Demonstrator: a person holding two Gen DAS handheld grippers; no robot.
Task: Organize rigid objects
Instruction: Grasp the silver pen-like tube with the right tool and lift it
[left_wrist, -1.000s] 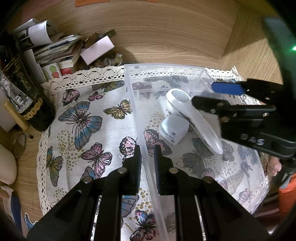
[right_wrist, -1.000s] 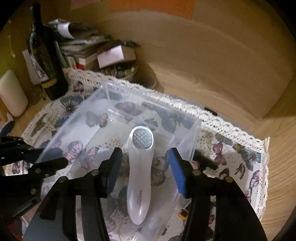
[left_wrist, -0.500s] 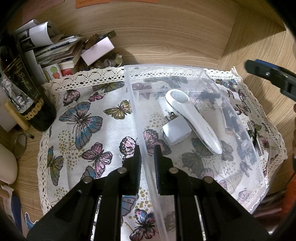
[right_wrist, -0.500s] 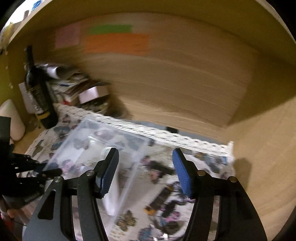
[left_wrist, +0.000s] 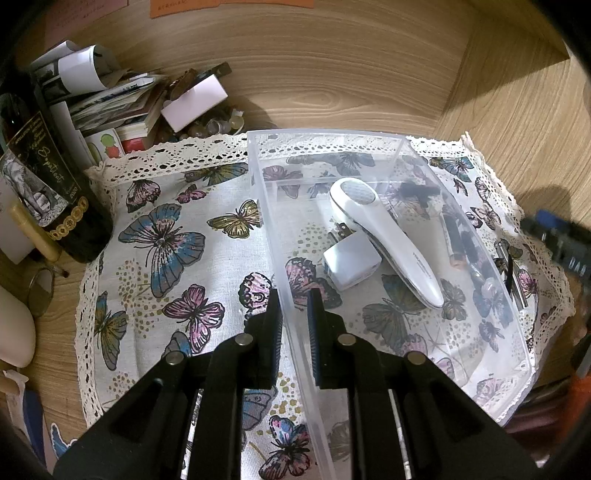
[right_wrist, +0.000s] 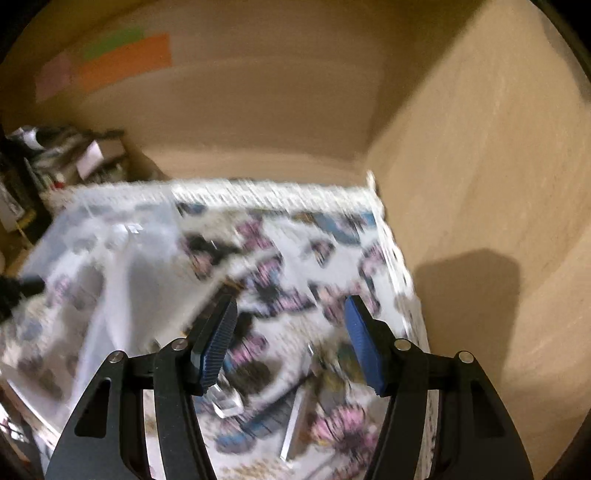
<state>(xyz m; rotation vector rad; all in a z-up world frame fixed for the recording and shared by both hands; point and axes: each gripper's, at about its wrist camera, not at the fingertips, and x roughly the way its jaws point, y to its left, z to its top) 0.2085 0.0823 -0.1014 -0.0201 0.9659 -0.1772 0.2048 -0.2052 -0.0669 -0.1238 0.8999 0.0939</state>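
Clear rigid plastic bin (left_wrist: 388, 144) sitting on butterfly-print cloth (left_wrist: 166, 240) — left gripper (left_wrist: 295, 317) pinching its thin, slippery wall. Right gripper (right_wrist: 291, 332) hovering spread, empty — light white handheld device (left_wrist: 388, 236) lying inside.

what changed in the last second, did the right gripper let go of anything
The right gripper, open and empty, has pulled out of the clear bin and swung right, over the butterfly cloth. The white handheld device it hovered over lies in the bin beside the white charger, which rolled over. The left gripper stays clamped on the bin wall.
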